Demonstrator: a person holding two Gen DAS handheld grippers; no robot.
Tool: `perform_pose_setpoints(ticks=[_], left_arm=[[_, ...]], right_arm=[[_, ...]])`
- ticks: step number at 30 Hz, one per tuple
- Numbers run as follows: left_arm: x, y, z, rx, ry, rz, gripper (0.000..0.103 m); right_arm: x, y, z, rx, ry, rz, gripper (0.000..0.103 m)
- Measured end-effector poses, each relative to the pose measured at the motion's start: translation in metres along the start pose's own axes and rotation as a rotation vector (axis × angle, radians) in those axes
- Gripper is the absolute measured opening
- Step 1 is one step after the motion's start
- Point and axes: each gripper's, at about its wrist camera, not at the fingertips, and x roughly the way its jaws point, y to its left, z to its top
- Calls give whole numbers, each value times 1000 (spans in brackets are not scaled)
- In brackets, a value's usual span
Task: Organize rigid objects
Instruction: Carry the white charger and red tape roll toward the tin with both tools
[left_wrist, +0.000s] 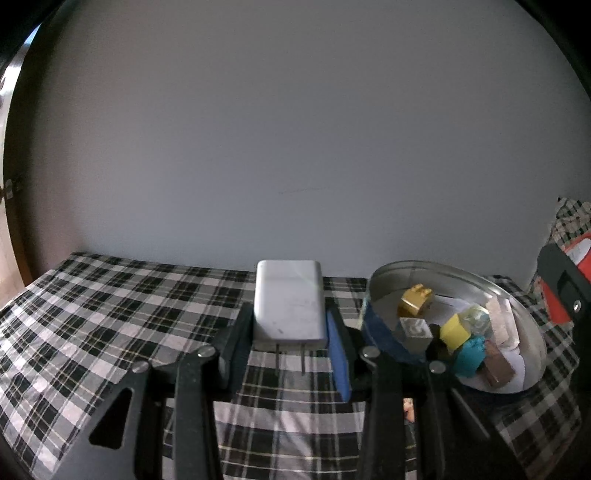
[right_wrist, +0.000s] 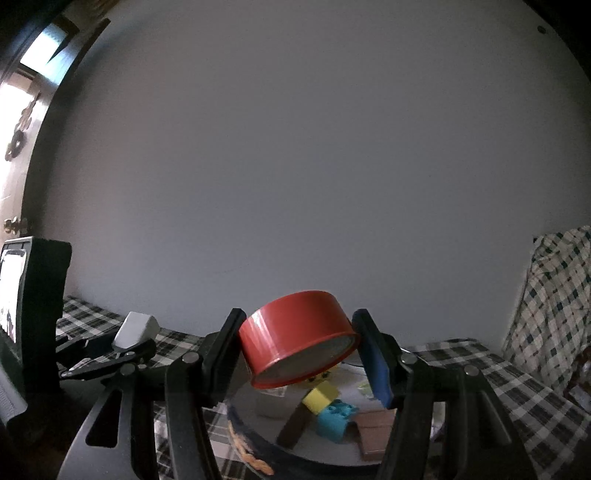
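Both grippers are carrying something as we are looking along their fingers. Our left gripper (left_wrist: 290, 341) is clamping a white rectangular plastic wall charger (left_wrist: 289, 302) between its black and blue pads, with the charger's two metal prongs (left_wrist: 290, 358) pointing back toward the camera and its body hanging above the black-and-white checked tablecloth (left_wrist: 110, 314). Just to the right of it, we are seeing a round metal tin (left_wrist: 524, 314) with a blue outer wall sitting on that cloth, and inside it are lying a gold toy brick (left_wrist: 415, 300), a yellow block (left_wrist: 455, 332), a teal toy brick (left_wrist: 471, 355), a brown block (left_wrist: 498, 371) and a small clear cube (left_wrist: 415, 328). Our right gripper (right_wrist: 299, 343) is squeezing a red round tape-like roll (right_wrist: 295, 328) by its sides, and the roll is tilting so that its pale flat face is turning down toward the tin. Through the right wrist view we are looking past the roll into the same tin (right_wrist: 251, 443), where the yellow block (right_wrist: 320, 400), the teal brick (right_wrist: 334, 419) and the brown block (right_wrist: 376, 428) are resting close together on its shiny floor. At the left of that view, the left gripper (right_wrist: 122, 350) is showing up with the white charger (right_wrist: 135, 330) pinched in it, near a dark screen (right_wrist: 14, 295) at the frame's edge.
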Motion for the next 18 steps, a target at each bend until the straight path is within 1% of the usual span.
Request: perform_pose_setpoints(ticks=[11,18], left_arm=[[0,-28,5,23,-12,-43,37],[3,-43,10,32,-22,-63,37]], right_arm=[[-3,-29,5,30,-6,-59,62],[-3,-39,8,38,-8,-96,62]])
